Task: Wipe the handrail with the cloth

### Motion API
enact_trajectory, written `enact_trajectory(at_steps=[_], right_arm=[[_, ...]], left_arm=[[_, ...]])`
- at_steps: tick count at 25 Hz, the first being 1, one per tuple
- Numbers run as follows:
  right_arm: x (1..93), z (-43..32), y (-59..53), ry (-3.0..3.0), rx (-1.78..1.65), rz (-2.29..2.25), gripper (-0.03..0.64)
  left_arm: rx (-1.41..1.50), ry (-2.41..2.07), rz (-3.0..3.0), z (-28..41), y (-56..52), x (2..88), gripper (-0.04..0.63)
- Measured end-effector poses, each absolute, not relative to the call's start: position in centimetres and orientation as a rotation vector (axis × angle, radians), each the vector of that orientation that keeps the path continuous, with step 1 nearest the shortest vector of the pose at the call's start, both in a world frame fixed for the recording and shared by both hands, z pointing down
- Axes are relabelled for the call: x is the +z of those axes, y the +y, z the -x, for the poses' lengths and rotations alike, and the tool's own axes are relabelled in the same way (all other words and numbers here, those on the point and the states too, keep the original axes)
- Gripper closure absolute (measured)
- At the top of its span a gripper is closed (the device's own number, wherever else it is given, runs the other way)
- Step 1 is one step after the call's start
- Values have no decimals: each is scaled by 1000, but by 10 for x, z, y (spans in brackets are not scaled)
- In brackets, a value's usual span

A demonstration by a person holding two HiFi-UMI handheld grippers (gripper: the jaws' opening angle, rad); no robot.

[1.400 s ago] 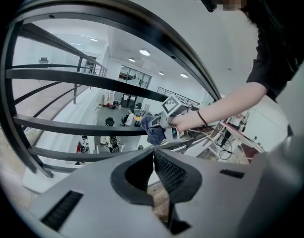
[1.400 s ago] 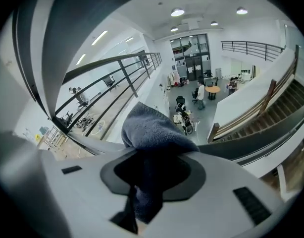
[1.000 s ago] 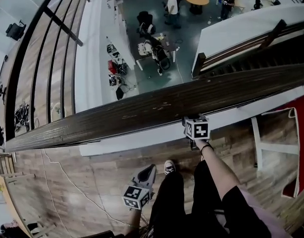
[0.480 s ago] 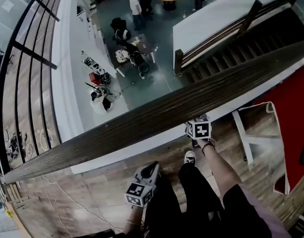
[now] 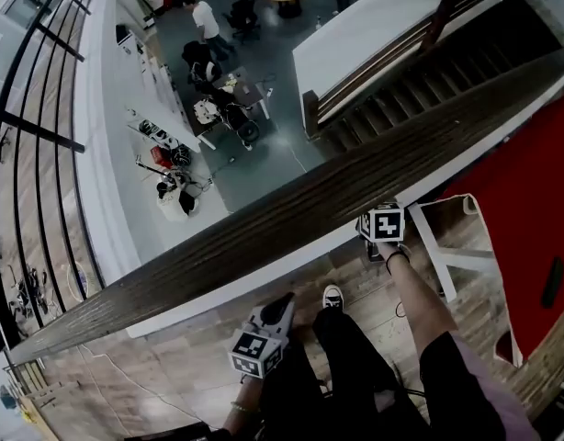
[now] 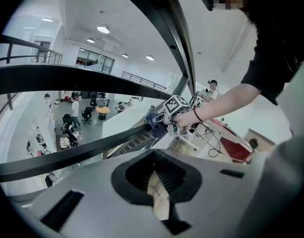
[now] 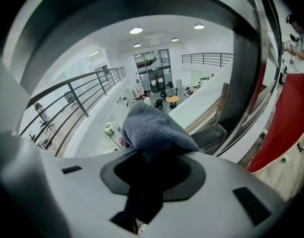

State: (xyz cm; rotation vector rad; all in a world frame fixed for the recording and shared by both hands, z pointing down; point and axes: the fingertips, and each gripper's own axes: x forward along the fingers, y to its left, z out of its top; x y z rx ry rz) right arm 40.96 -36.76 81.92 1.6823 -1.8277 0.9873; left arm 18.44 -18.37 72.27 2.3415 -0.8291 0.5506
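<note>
The handrail (image 5: 264, 223) is a long dark wooden plank that runs from lower left to upper right in the head view. My right gripper (image 5: 383, 223) sits at its near edge, and its marker cube hides the cloth there. In the right gripper view the grey-blue cloth (image 7: 154, 130) bulges out between the shut jaws. From the left gripper view the cloth (image 6: 154, 123) rests against a dark rail beside the right gripper's cube (image 6: 177, 108). My left gripper (image 5: 259, 345) hangs low by my legs, away from the rail, shut with nothing in it.
Beyond the rail is a drop to a lower floor with people, tables and chairs (image 5: 218, 81). A staircase (image 5: 401, 85) descends at the upper right. A red panel (image 5: 530, 209) and a white frame (image 5: 438, 246) stand on the wooden floor to my right.
My right gripper has slid to the right along the handrail with the cloth. The view has shifted with it, and the red panel now fills more of the right side.
</note>
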Motion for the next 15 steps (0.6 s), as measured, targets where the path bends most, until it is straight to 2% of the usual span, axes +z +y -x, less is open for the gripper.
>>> enact_trajectory(at_steps=[8,15], right_arm=[[816,-480,-373,-1730,979,-1697,514],[806,-484,-343,-1719,955,-1713,514]], left_arm=[[578,-812,-2353,-206,-172,724,594],[552,-879,-2341,-197,-160,709,594]])
